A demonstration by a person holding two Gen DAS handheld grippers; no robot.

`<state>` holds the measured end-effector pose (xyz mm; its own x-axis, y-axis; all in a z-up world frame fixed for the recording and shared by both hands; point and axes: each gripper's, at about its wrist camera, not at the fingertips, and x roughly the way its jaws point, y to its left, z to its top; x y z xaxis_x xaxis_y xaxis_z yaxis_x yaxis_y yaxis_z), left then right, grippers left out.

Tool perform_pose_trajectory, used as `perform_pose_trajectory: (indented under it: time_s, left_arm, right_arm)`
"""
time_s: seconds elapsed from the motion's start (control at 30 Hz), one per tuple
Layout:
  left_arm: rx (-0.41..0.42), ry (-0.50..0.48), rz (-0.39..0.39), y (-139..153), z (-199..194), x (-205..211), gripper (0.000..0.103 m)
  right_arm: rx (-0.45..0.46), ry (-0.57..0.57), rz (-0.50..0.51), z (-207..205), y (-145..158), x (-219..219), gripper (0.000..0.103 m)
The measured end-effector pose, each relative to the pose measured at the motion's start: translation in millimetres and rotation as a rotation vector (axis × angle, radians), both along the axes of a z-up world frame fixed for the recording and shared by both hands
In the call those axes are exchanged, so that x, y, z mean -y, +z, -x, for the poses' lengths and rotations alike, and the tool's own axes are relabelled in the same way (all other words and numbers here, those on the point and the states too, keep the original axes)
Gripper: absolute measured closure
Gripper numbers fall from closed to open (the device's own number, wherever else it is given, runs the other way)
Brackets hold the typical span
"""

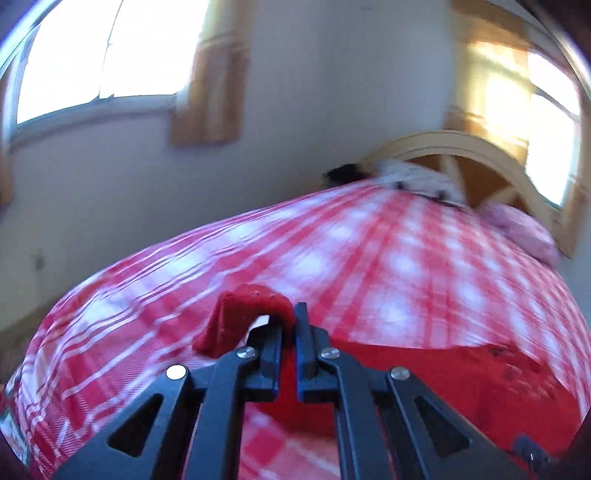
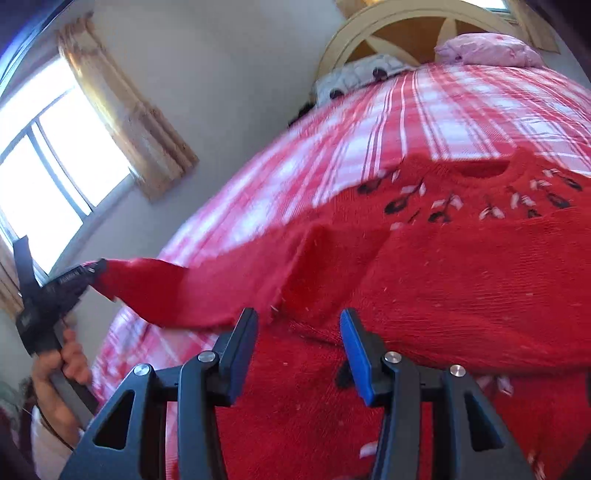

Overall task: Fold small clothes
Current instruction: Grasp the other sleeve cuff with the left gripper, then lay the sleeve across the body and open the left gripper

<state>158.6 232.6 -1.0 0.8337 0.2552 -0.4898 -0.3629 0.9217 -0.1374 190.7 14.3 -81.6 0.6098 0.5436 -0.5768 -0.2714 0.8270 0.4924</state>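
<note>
One garment is in play: a red knitted sweater (image 2: 443,266) with a round neck opening and a band of black and white embroidered flowers below the collar. It lies spread on a bed covered by one red-and-white checked blanket (image 2: 424,122), its neck toward the headboard.

At the far left of the right wrist view, a hand (image 2: 68,360) holds the left tool (image 2: 96,272), closed on the cuff of the sweater's one visible sleeve (image 2: 177,291). The sleeve is stretched out from the body and lifted clear of the blanket. In the left wrist view the same tool (image 1: 289,325) has its jaws together, with the red cuff (image 1: 243,314) pinched between them and curling over the tips.

The right tool (image 2: 299,325) hovers over the lower body of the sweater, its jaws standing apart with nothing pressed between them; whether the tips touch the knit I cannot tell.

At the head of the bed are two pillows: a white one with dark spots (image 2: 362,74) and a pink one (image 2: 487,50), before an arched wooden headboard (image 2: 351,33). Two curtained windows show, one at the left (image 2: 48,155).
</note>
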Motion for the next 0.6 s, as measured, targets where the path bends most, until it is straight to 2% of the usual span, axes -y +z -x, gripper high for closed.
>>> perform_pose_trajectory:
  time_s: [0.17, 0.33, 0.43, 0.5, 0.6]
  left_arm:
    - [0.074, -0.227, -0.046, 25.5, 9.2, 87.5, 0.097]
    - [0.063, -0.431, -0.05, 15.0, 12.2, 173.5, 0.097]
    - [0.013, -0.539, -0.065, -7.2, 14.2, 219.0, 0.096]
    - [-0.036, -0.583, -0.096, -27.8, 13.4, 240.8, 0.089]
    - [-0.175, -0.638, -0.118, -58.0, 9.9, 256.8, 0.083]
  right_arm:
    - [0.043, -0.088, -0.007, 21.9, 32.3, 45.4, 0.055]
    - [0.062, -0.211, 0.035, 51.5, 40.6, 98.5, 0.055]
    - [0.019, -0.269, 0.03, 61.9, 29.4, 124.6, 0.055]
    - [-0.026, -0.296, 0.01, 65.8, 18.4, 138.4, 0.055]
    - [-0.066, -0.308, -0.022, 65.7, 8.7, 149.1, 0.055]
